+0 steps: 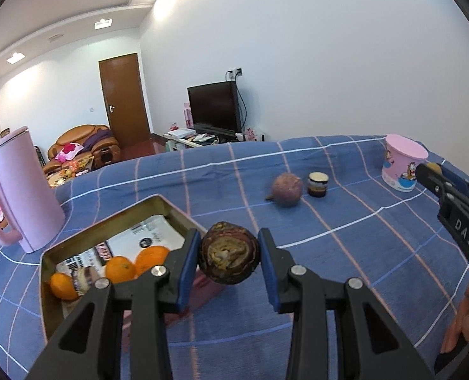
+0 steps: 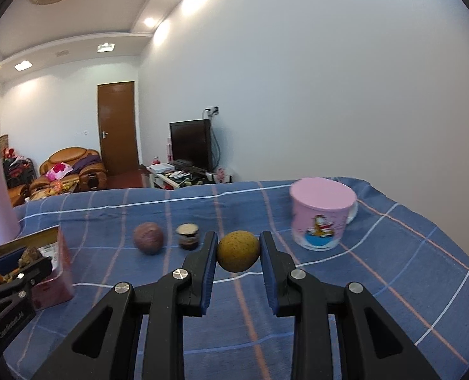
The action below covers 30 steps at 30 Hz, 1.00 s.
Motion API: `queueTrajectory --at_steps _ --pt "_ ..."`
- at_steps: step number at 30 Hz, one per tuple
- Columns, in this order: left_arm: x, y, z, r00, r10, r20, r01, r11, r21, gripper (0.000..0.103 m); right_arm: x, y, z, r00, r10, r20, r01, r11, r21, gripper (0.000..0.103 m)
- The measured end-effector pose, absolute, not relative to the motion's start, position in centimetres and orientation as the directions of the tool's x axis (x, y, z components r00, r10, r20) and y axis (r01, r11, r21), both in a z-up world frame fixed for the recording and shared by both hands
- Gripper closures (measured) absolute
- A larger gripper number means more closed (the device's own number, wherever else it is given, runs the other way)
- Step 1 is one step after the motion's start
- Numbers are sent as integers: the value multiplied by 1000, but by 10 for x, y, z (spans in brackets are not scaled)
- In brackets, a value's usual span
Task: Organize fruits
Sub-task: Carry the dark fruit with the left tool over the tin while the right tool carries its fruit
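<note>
My left gripper (image 1: 229, 255) is shut on a dark brown, shrivelled fruit (image 1: 228, 256), held just right of a metal tin (image 1: 158, 204) with three oranges (image 1: 119, 267) inside. My right gripper (image 2: 238, 251) is shut on a small yellow-brown speckled round fruit (image 2: 238, 251) above the cloth. A purple round fruit (image 1: 287, 189) (image 2: 148, 238) lies loose on the blue checked cloth. In the right wrist view the left gripper (image 2: 19, 261) shows at the left edge with its fruit over the tin (image 2: 55, 237). The right gripper (image 1: 429, 171) enters the left wrist view from the right.
A small dark jar (image 1: 317, 184) (image 2: 188, 236) stands beside the purple fruit. A pink lidded mug (image 1: 402, 162) (image 2: 321, 213) stands at the far right. A pink kettle (image 1: 15, 190) stands left of the tin. The table's far edge (image 1: 202, 148) drops to the room.
</note>
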State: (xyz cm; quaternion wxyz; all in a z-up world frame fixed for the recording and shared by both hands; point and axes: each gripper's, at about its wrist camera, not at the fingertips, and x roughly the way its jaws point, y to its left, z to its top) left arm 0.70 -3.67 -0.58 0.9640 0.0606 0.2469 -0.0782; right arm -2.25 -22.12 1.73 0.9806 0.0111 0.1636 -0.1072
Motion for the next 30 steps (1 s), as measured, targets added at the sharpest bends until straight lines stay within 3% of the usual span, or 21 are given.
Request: queueTrajectory --at_steps 30 --pt "12 51 -5 881 -62 -469 96 994 50 64 -19 -101 14 949 -18 -315 16 1000 -6 74"
